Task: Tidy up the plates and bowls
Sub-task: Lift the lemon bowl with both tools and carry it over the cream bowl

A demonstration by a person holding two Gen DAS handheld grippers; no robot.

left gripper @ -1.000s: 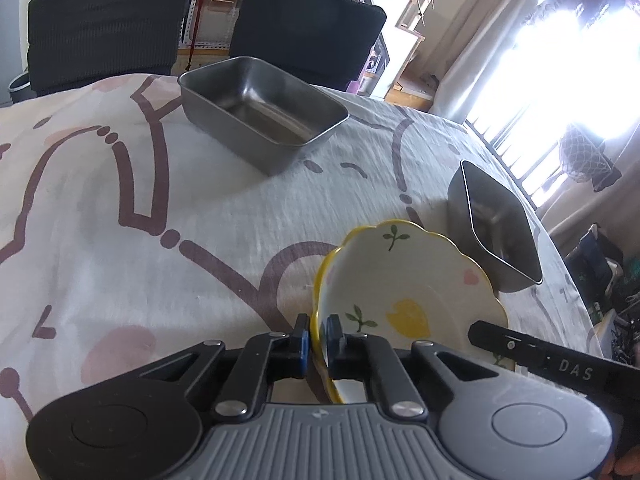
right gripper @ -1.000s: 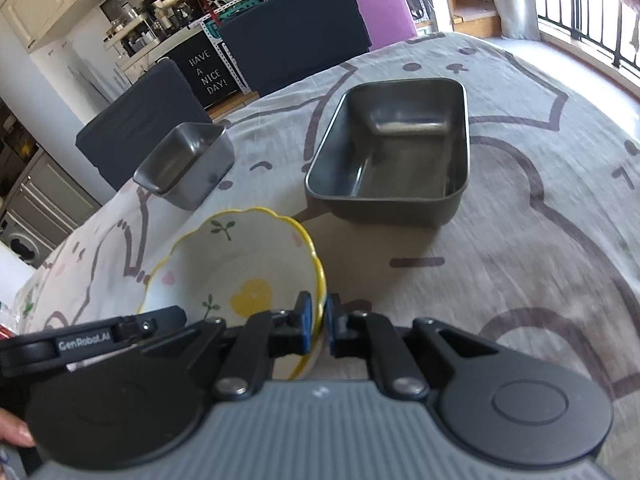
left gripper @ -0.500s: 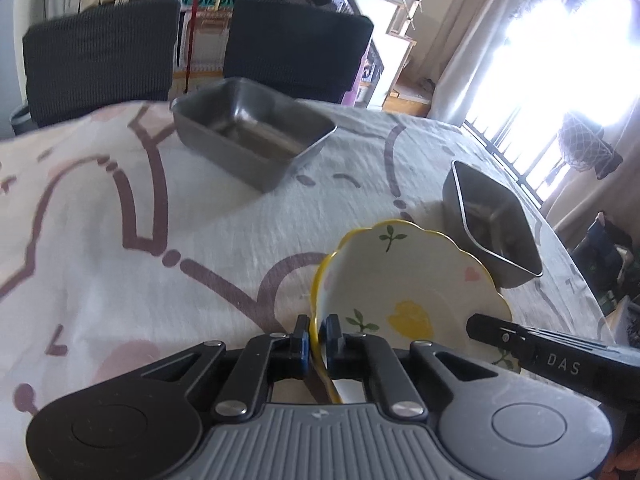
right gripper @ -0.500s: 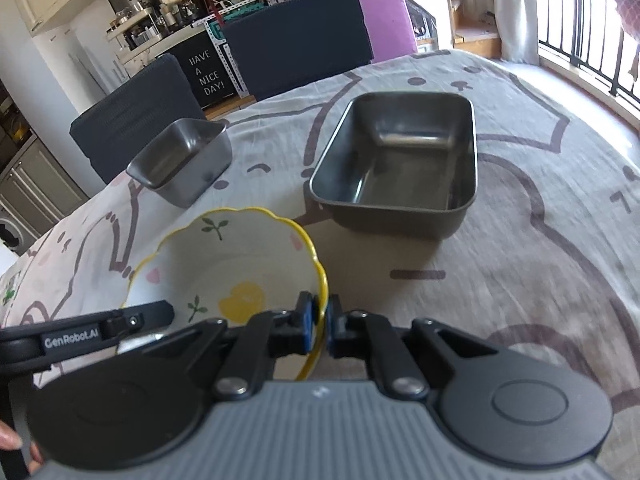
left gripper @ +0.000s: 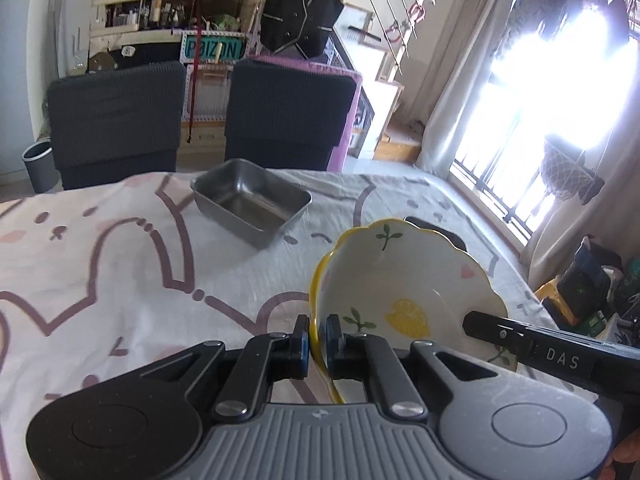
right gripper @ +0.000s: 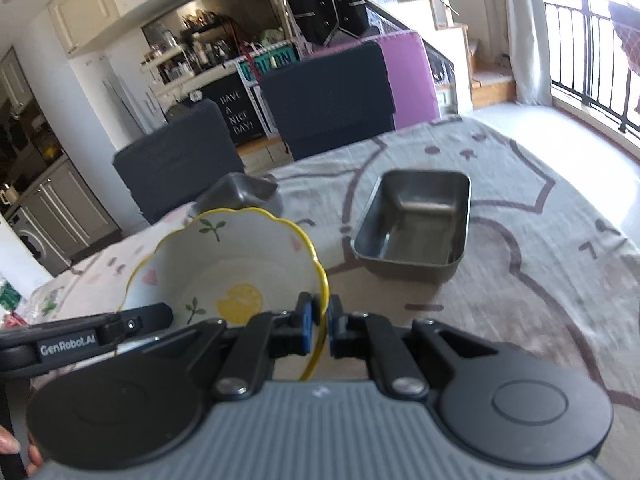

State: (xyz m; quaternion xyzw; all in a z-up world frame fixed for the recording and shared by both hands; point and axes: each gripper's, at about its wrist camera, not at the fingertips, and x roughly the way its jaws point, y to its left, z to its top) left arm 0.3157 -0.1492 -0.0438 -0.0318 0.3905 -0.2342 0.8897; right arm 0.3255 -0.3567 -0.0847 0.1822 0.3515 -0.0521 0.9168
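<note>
A white bowl with a yellow scalloped rim (left gripper: 404, 288) is held above the table by both grippers at once. My left gripper (left gripper: 316, 340) is shut on its left rim. My right gripper (right gripper: 318, 326) is shut on its right rim, where the bowl (right gripper: 228, 272) shows again. A square steel tray (left gripper: 250, 200) sits on the cloth beyond the bowl in the left wrist view. A longer steel tray (right gripper: 416, 224) sits to the right in the right wrist view. The square tray (right gripper: 240, 196) shows partly behind the bowl there.
The table (left gripper: 100, 272) is covered with a white cloth with pink and brown line drawings. Two dark chairs (left gripper: 116, 120) stand at its far edge. Bags and clutter (left gripper: 592, 292) lie on the floor to the right by the window.
Both grippers have lifted the bowl higher above the table and tipped their view up. The steel trays now look smaller and farther away.
</note>
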